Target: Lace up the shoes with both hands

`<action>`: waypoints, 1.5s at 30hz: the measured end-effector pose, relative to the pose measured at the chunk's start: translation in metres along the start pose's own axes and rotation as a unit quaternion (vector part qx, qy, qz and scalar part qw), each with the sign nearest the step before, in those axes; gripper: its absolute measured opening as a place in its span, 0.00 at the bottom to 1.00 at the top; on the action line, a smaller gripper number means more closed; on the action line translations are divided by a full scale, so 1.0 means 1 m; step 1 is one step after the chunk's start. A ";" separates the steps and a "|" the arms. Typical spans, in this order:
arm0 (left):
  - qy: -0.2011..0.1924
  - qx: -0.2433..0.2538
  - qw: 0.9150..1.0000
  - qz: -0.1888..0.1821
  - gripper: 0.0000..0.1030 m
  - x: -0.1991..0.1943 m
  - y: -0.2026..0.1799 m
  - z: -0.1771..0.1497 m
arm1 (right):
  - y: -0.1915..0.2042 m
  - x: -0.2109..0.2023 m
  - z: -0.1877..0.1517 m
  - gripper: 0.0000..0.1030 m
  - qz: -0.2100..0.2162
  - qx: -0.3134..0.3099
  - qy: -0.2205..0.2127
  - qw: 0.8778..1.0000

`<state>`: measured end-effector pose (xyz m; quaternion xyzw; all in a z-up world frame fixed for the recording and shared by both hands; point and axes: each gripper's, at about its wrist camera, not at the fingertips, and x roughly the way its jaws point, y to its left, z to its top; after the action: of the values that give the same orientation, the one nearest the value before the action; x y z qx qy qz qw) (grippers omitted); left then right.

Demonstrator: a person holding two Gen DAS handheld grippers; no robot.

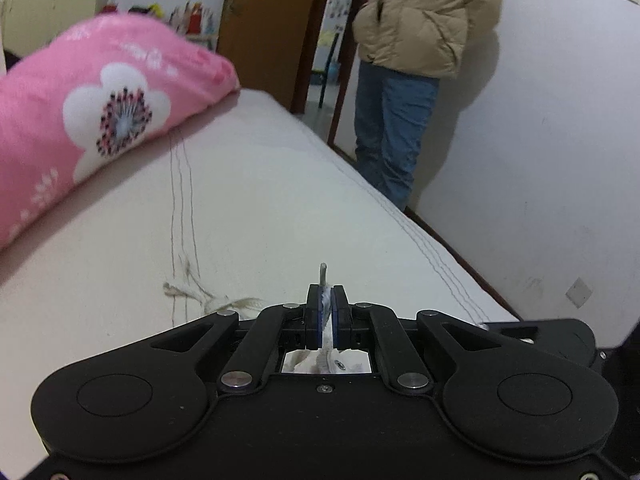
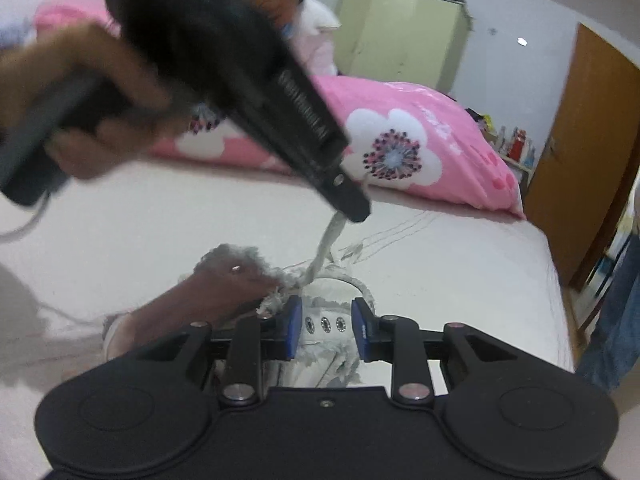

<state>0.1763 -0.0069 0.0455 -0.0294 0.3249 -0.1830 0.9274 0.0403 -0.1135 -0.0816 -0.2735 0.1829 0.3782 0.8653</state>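
Note:
My left gripper (image 1: 327, 300) is shut on a white shoelace (image 1: 323, 276), whose stiff tip sticks out past the jaws. In the right wrist view the left gripper (image 2: 352, 206) is raised above the bed and the lace (image 2: 326, 246) runs taut from it down to a white shoe (image 2: 328, 328) with metal eyelets. My right gripper (image 2: 326, 322) is open, its blue pads on either side of the shoe's eyelet strip. A bare hand (image 2: 224, 288) holds the shoe from the left.
The shoe lies on a white mattress (image 2: 460, 280). A pink flowered quilt (image 2: 400, 140) lies at the back. Loose frayed threads (image 1: 188, 280) lie on the mattress. A person in a tan jacket and jeans (image 1: 404, 80) stands by the wall beside the bed edge.

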 end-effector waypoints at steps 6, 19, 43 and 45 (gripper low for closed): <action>-0.012 -0.004 1.000 -0.005 0.04 -0.004 0.000 -0.004 | 0.012 -0.017 0.013 0.29 0.006 -0.034 -0.021 0.999; 0.035 0.028 0.999 -0.022 0.04 0.010 -0.008 -0.013 | 0.001 -0.016 0.004 0.38 0.043 0.026 0.016 0.999; 0.264 0.356 0.895 0.051 0.04 0.102 -0.081 -0.021 | -0.048 -0.007 -0.063 0.28 0.049 0.207 -0.015 0.977; 0.278 0.367 0.886 0.049 0.05 0.107 -0.083 -0.020 | -0.049 -0.006 -0.066 0.28 0.047 0.214 -0.015 0.976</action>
<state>0.2147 -0.1208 -0.0196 0.3811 0.4803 -0.2438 0.7514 0.0660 -0.1847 -0.1134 -0.0674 0.2594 0.3744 0.8877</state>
